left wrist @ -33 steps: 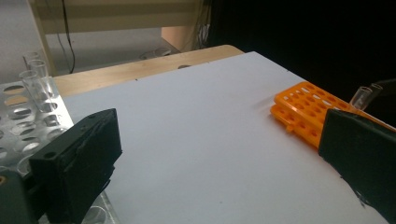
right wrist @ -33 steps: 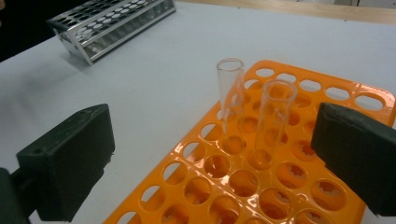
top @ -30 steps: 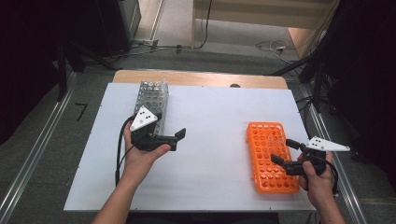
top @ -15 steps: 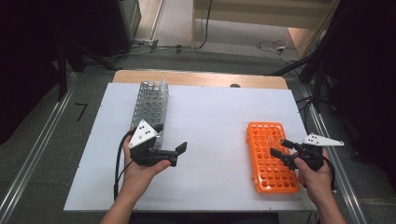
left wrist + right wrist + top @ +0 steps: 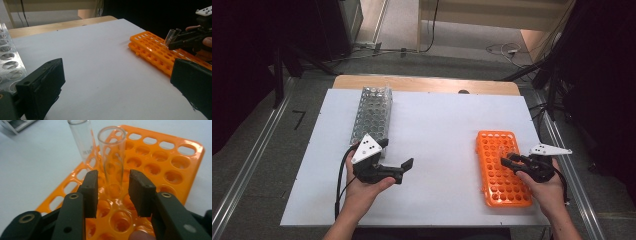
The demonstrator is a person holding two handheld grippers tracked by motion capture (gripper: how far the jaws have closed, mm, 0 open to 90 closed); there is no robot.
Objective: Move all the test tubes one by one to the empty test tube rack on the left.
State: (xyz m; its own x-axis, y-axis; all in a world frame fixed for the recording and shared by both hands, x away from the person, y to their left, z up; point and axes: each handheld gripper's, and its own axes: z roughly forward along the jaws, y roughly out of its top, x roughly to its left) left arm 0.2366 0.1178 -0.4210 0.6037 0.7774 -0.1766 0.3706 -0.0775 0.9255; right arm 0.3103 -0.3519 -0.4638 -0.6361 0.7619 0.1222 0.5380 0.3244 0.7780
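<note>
Your right gripper (image 5: 112,192) sat over the orange rack (image 5: 503,167) at the table's right side, its jaws parted on either side of a glass tube (image 5: 112,162) standing in a hole — the pads (image 5: 91,192) were close to the glass, though not touching it. A second tube (image 5: 81,140) stood just behind, in the same rack. Your left gripper (image 5: 404,167) hung wide open over the white table (image 5: 437,125) — just beside the near end of the metal rack (image 5: 372,115), holding nothing.
</note>
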